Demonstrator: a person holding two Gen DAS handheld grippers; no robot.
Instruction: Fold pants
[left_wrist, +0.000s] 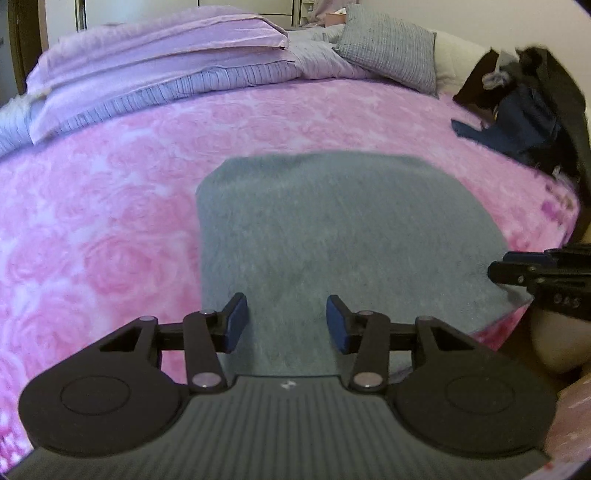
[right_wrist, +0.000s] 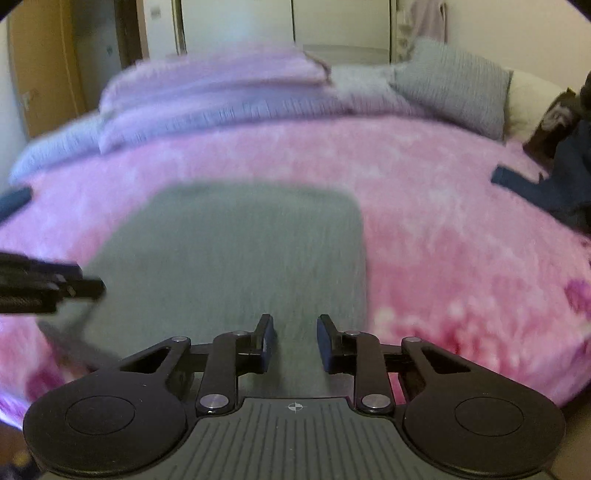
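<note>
Pants (left_wrist: 343, 236) folded into a flat grey block, in the middle of the pink blanket (left_wrist: 110, 206). Left tongs (left_wrist: 287, 321) and right tongs (right_wrist: 294, 341) over its near edge, open, empty. Maybe one more fold left.

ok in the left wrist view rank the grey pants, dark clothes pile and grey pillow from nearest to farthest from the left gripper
1. grey pants: directly ahead of the left gripper.
2. dark clothes pile: far right on the pink blanket.
3. grey pillow: back, right of centre.
</note>
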